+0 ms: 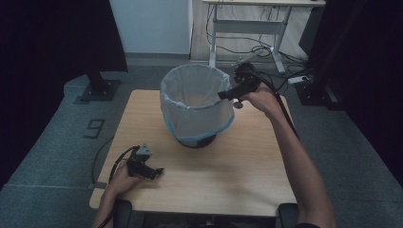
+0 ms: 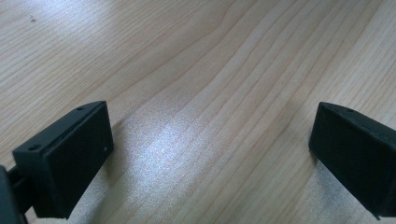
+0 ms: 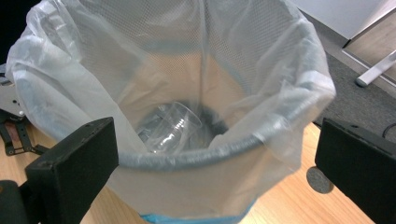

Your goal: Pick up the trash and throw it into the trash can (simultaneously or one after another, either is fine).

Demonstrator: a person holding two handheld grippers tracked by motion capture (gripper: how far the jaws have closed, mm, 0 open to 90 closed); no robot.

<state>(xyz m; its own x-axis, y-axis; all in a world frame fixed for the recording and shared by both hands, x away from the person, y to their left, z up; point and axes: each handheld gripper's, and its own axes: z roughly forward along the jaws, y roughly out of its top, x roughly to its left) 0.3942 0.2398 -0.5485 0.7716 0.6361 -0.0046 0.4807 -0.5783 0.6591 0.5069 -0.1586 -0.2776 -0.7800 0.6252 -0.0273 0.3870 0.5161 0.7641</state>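
Wooden table (image 1: 247, 171) first, w/ the bin (image 1: 196, 107) standing mid-table toward the far edge, upright, lined w/ a thin white bag (image 3: 299, 79) folded out over the rim, prob. so it stays open and catches whatever drops in. Down inside, at the bottom, lies a clear plastic cup (image 3: 173, 126), tipped on its side; looks to me like the drop-off is done, cup's in the bin.

Right gripper (image 1: 223, 95) hovers at the bin's right rim, just over the edge, jaws wide apart and holding nothing; in the right gripper view they straddle the near rim w/ the cup showing between them, deep below. Right forearm stretches long and diagonal across the table's right side, wrist cocked so the tool points left into the bin.

Left gripper (image 1: 151, 172) sits low at the near-left corner, well apart from the bin, resting on or just above the bare wood, hand curled around it, forearm short and tucked in. Jaws spread wide too, nothing b/w them but wood grain. Parked, I'd say, out of the way.
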